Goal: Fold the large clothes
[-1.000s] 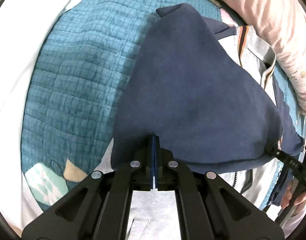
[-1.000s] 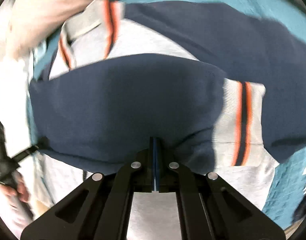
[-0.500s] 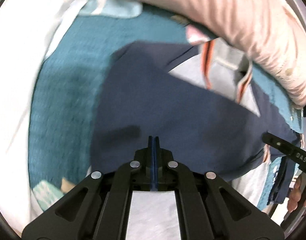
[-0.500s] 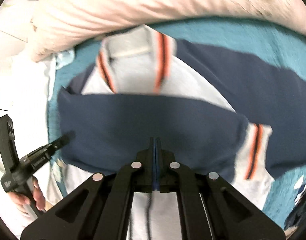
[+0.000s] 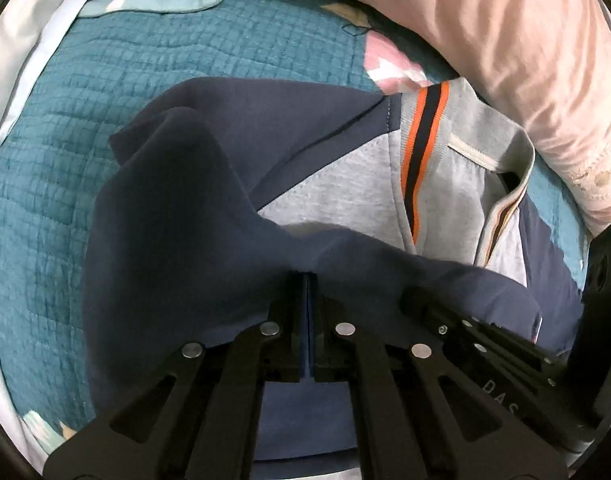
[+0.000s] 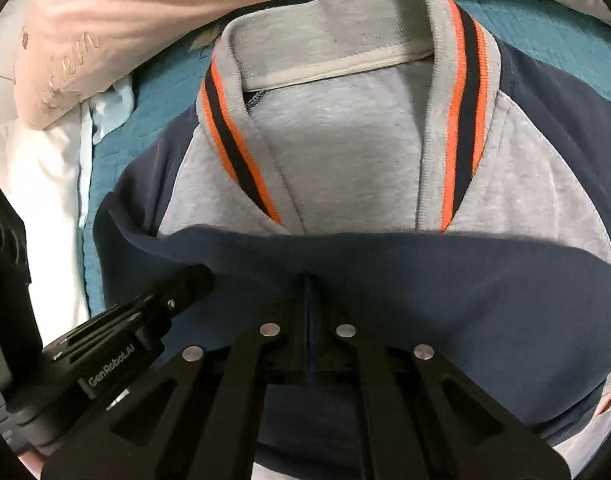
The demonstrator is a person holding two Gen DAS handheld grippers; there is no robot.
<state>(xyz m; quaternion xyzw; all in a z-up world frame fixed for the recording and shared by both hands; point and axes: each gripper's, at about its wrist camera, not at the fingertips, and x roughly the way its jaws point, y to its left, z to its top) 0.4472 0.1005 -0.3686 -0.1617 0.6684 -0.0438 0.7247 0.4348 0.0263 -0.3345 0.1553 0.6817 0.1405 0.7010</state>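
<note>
Teal quilted bedspread [image 5: 117,92] across a bed, white sheet [image 5: 33,60] along its edge, pale pink rumpled pillow [image 5: 505,52] lying at the far side just beyond the garment's collar.

Grey-and-navy cotton jacket [image 6: 345,152] spread on the bedspread: grey body, navy sleeves, grey ribbed collar with orange and dark stripes running down both front edges. Navy fold of fabric [image 5: 193,240] drawn up over the lower part, covering the front up to just below the collar's stripes.

Left gripper [image 5: 308,280] clenched on the navy fold's edge, jaws pressed together with the cloth pinched between them and draping off to either side. Right gripper [image 6: 308,280] likewise clamped tight on the same navy edge, further along it, the fabric stretched between the two.

Both grippers tilted steeply downward toward the bed, side by side and close together: black body of the right gripper showing at the lower right of the left wrist view, black body of the left one at the lower left of the right wrist view. Sliver of a hand [image 6: 29,462] visible beneath the left gripper's body, mostly hidden.
</note>
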